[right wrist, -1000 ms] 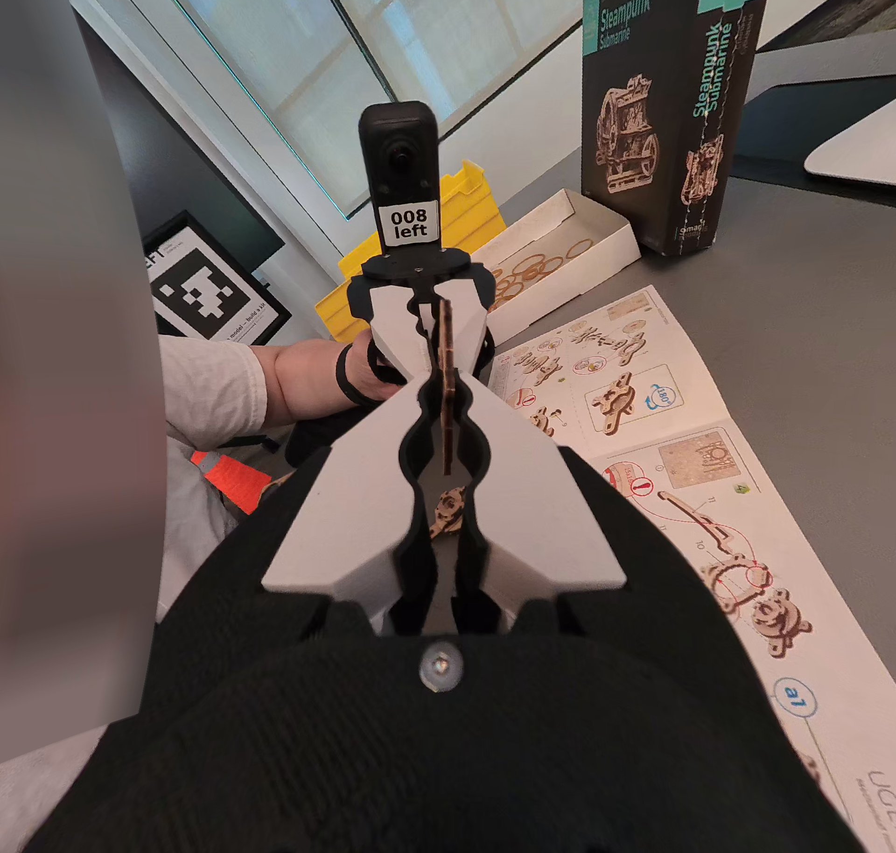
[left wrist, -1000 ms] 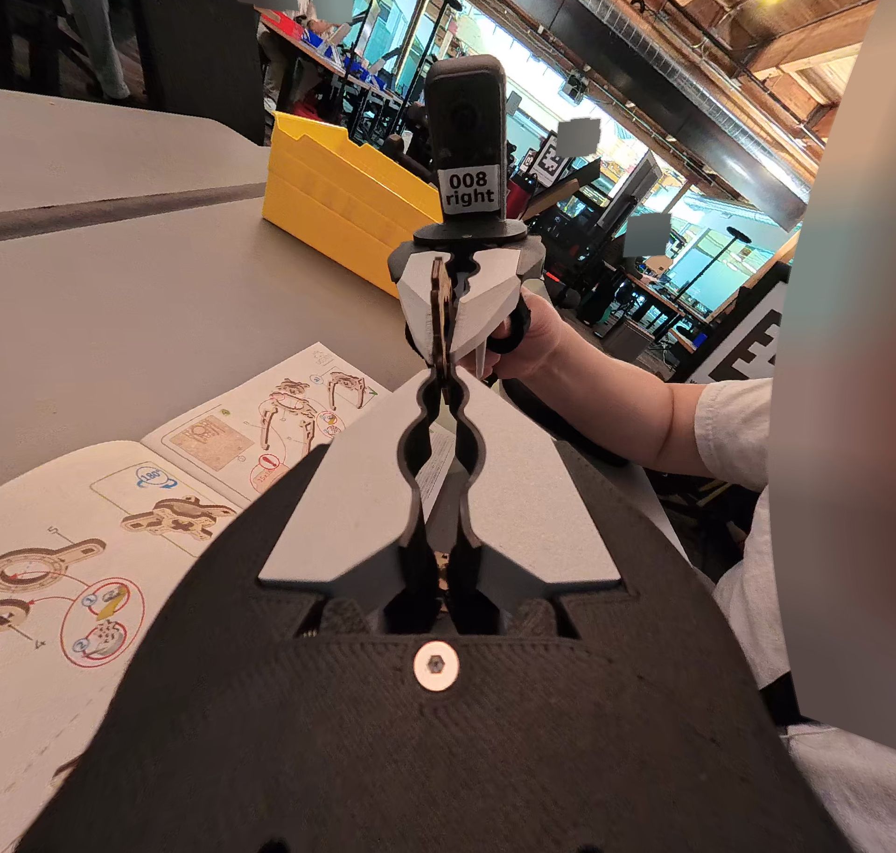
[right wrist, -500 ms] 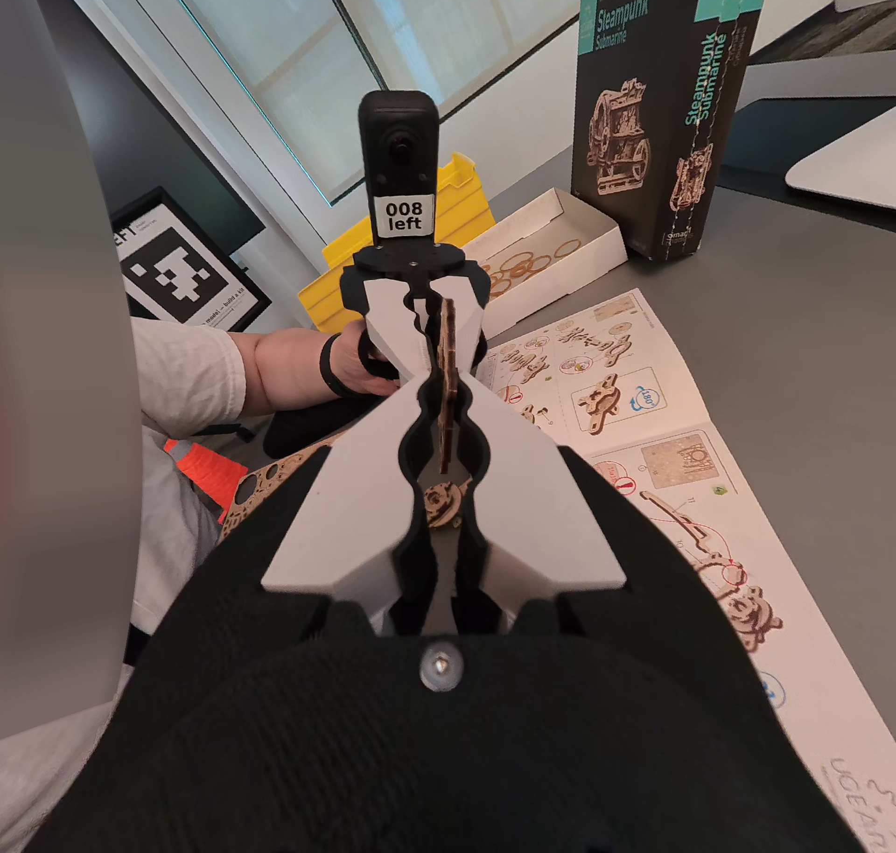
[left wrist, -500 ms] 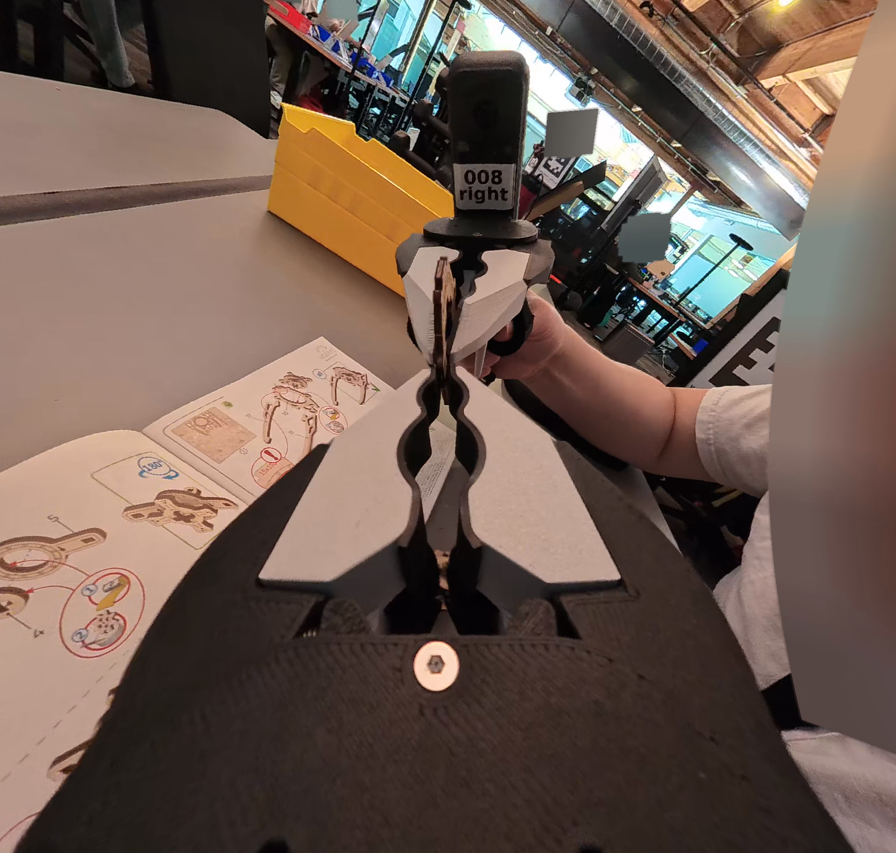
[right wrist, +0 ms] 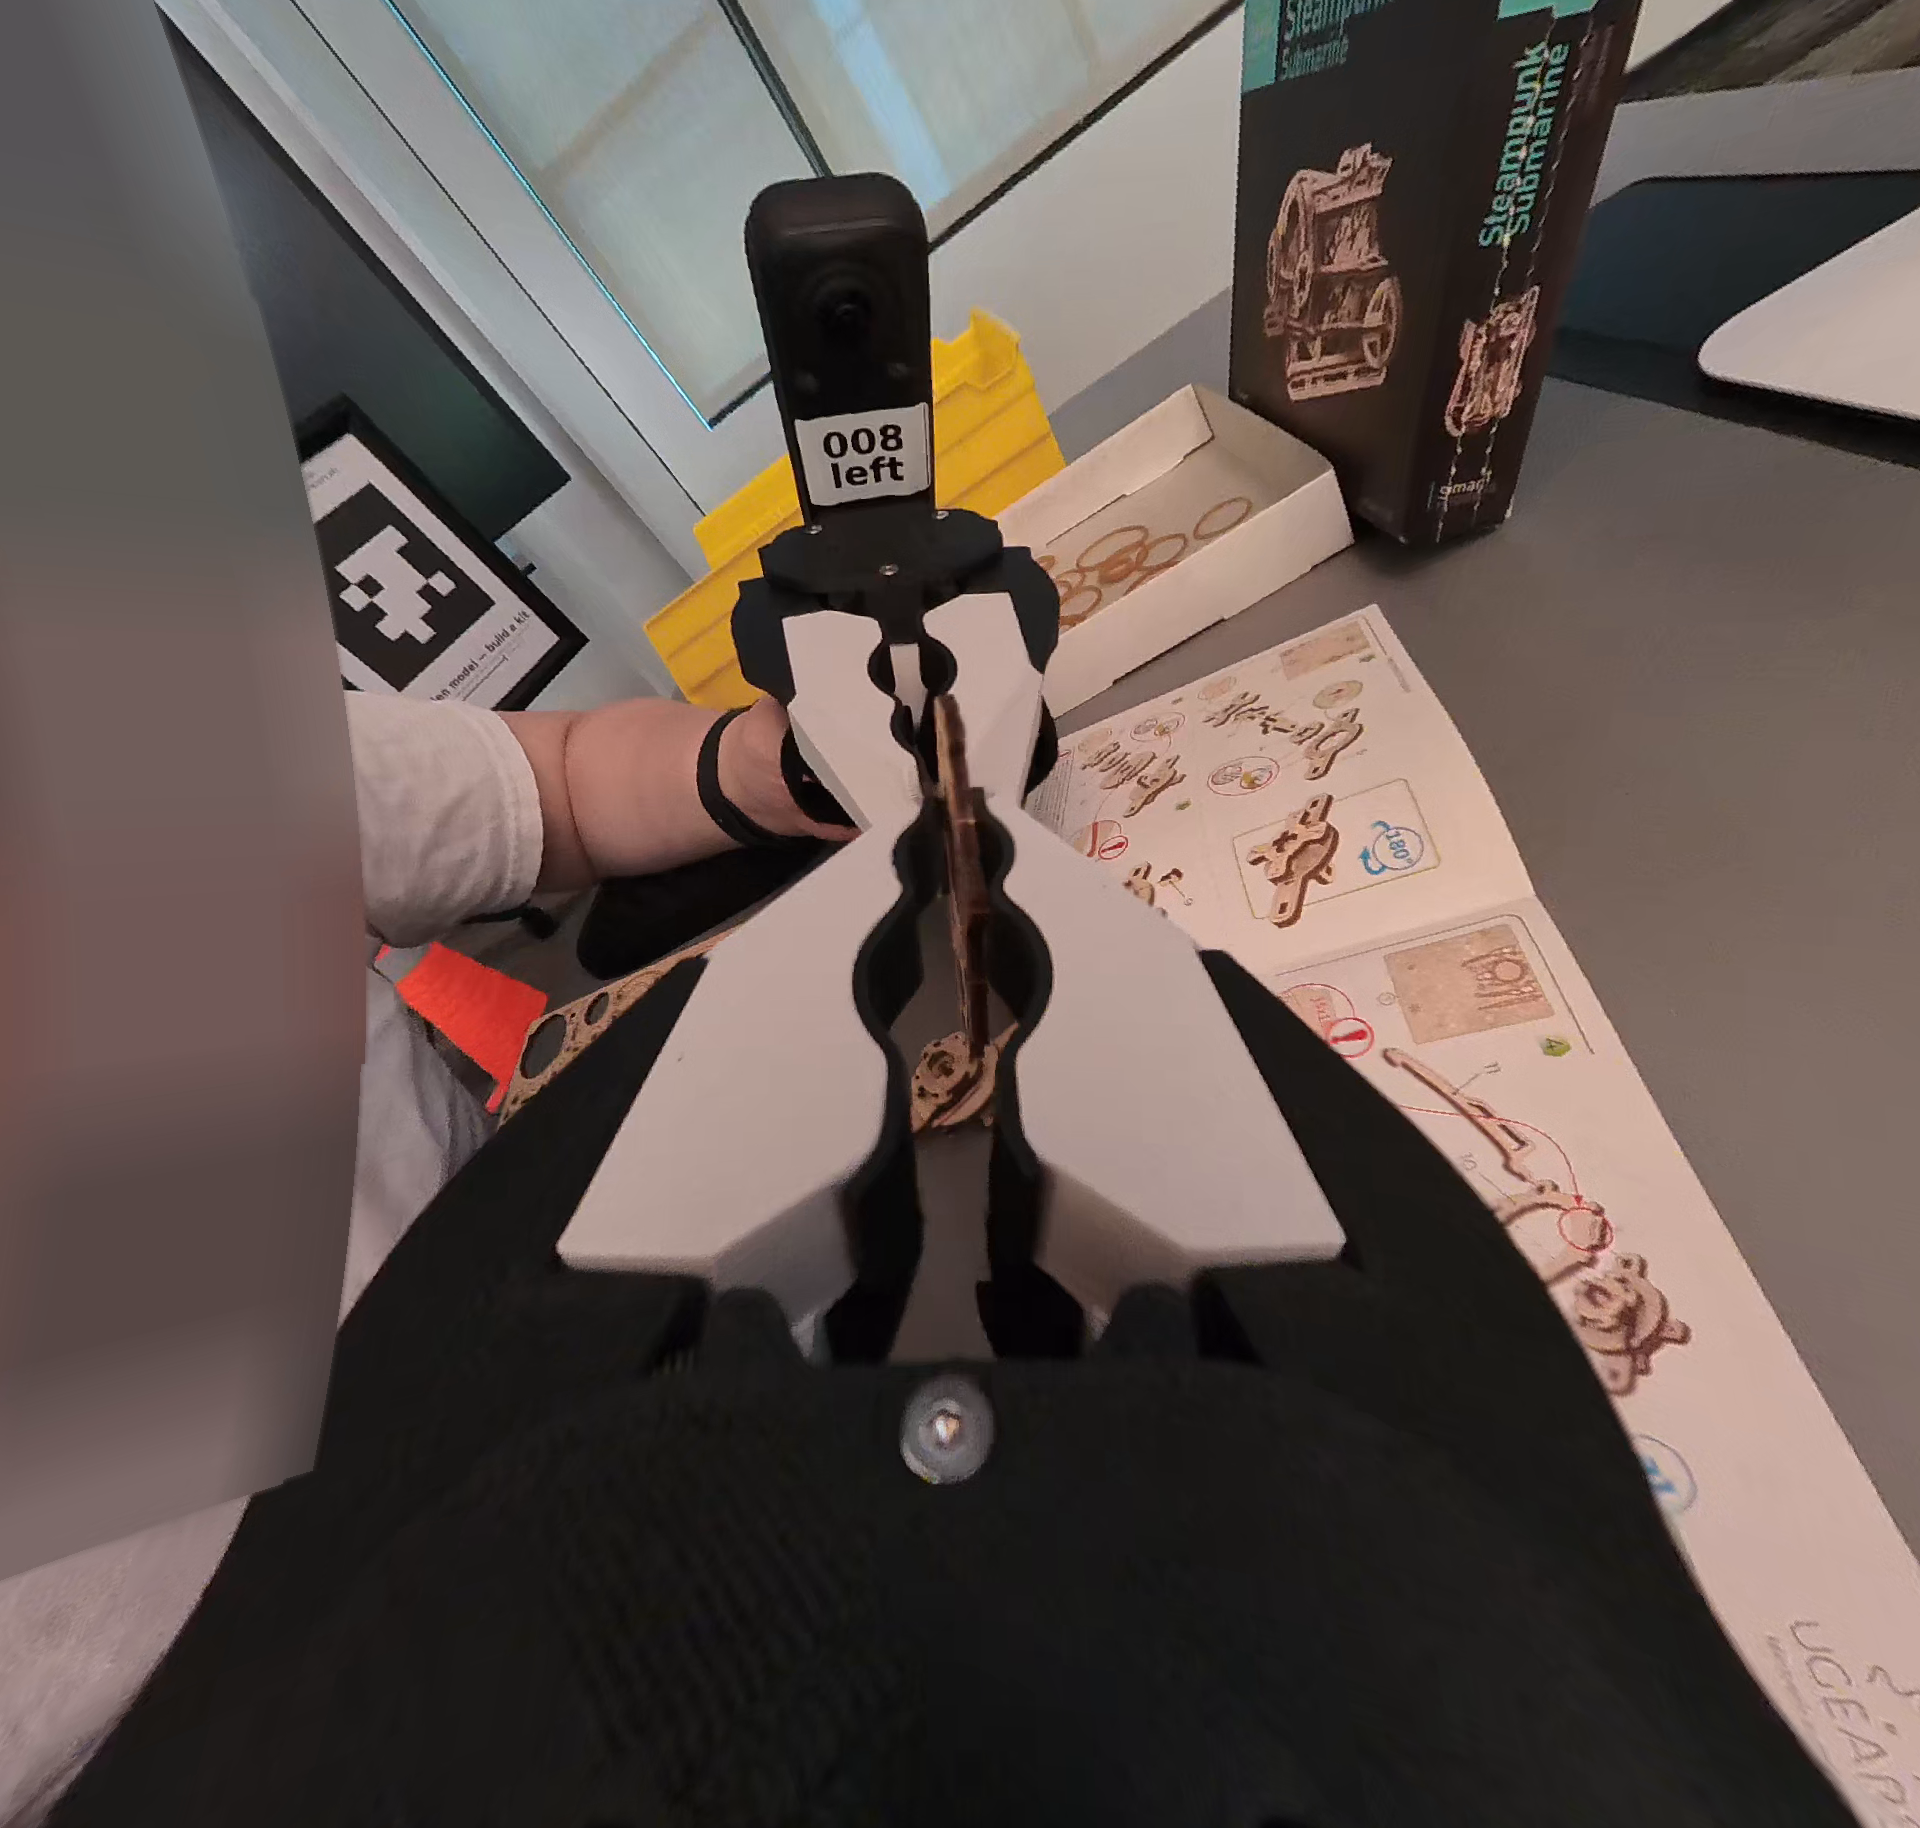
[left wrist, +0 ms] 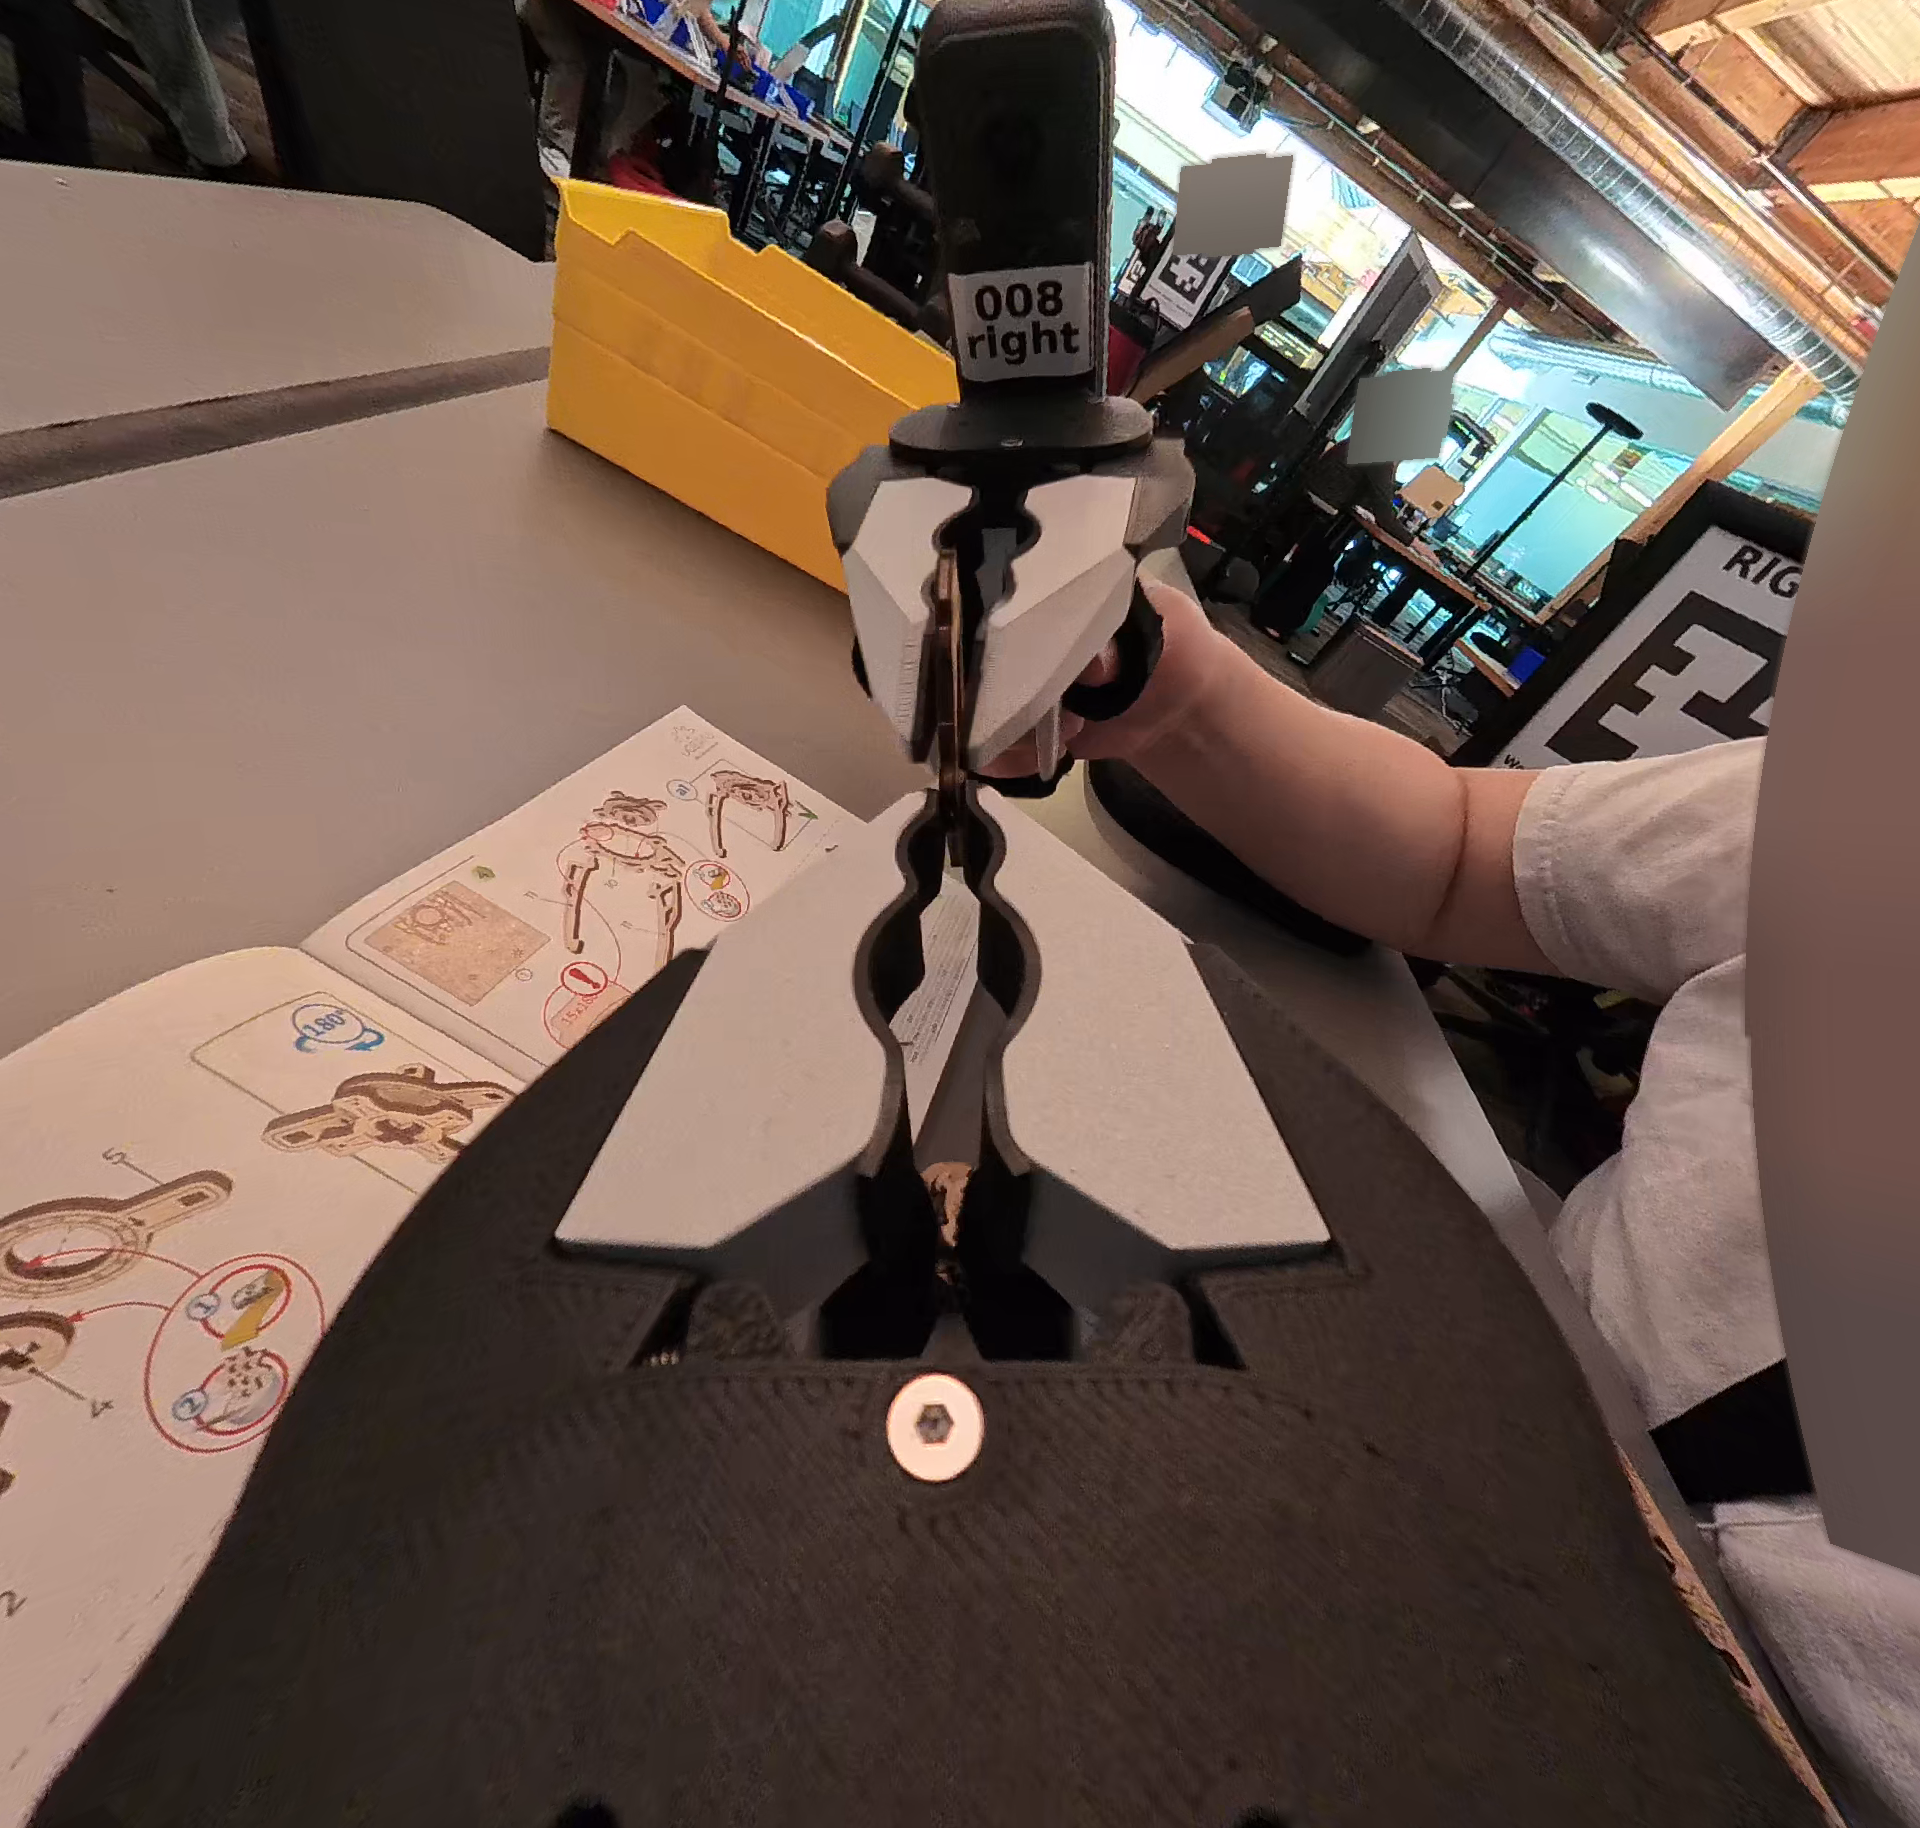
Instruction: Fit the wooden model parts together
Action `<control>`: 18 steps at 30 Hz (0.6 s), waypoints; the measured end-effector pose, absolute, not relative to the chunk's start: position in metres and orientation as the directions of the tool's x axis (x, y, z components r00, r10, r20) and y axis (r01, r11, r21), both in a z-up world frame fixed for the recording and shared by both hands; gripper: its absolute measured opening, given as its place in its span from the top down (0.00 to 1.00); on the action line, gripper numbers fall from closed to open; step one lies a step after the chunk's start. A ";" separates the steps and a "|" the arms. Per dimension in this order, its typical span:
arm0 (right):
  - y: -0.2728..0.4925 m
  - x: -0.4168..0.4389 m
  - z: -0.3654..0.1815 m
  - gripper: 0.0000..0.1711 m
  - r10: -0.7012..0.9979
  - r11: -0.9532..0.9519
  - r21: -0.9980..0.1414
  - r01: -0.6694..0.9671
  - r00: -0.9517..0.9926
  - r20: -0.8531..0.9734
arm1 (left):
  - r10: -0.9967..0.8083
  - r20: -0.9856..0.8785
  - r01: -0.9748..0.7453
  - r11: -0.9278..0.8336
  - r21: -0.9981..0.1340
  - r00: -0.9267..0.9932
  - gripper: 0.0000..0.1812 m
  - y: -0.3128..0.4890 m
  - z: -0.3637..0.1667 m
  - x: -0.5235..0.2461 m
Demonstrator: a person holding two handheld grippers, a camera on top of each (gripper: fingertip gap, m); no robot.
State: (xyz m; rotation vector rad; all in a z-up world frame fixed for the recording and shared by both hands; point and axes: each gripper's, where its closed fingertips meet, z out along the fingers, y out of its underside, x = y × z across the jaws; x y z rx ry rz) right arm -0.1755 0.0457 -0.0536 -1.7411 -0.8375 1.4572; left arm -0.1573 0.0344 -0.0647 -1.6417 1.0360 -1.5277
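Note:
A thin flat wooden part is held edge-on in the air between my two grippers, which face each other tip to tip. In the left wrist view my left gripper is shut on the near end of the part. The right gripper opposite is shut on the rest of it. In the right wrist view the part runs back between the fingers of my shut right gripper, and the left gripper pinches its far end. A small round wooden assembly lies on the table below.
An open instruction booklet lies on the grey table. A yellow bin, a white tray of wooden rings and an upright dark kit box stand behind. A punched wooden sheet lies near the person's sleeve. The tips of both grippers are at nearly the same place.
Both grippers have stayed shut on the part and shifted together. The small wooden assembly and the punched sheet have come into the right wrist view below.

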 end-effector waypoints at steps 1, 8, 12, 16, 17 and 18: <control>0.045 -0.176 -0.052 1.00 0.828 -0.551 -0.834 0.032 0.141 -0.542 | -0.881 0.474 -0.111 -0.471 -0.875 0.001 1.00 0.034 -0.065 -0.158; 0.044 -0.175 -0.054 0.99 0.794 -0.603 -0.798 0.016 0.109 -0.598 | -0.888 0.460 -0.120 -0.455 -0.882 -0.015 1.00 0.034 -0.065 -0.158; 0.045 -0.171 -0.050 0.99 0.792 -0.605 -0.796 0.000 0.102 -0.602 | -0.904 0.428 -0.091 -0.427 -0.900 -0.001 0.96 0.039 -0.060 -0.163; 0.044 -0.172 -0.051 0.99 0.786 -0.615 -0.788 -0.002 0.083 -0.613 | -0.891 0.452 -0.070 -0.450 -0.890 -0.029 0.95 0.038 -0.056 -0.163; 0.043 -0.173 -0.051 0.99 0.785 -0.616 -0.788 -0.002 0.076 -0.615 | -0.889 0.456 -0.075 -0.453 -0.888 -0.039 0.96 0.036 -0.057 -0.163; 0.043 -0.174 -0.051 0.99 0.783 -0.619 -0.785 -0.003 0.071 -0.618 | -0.888 0.457 -0.082 -0.452 -0.888 -0.044 0.97 0.035 -0.057 -0.162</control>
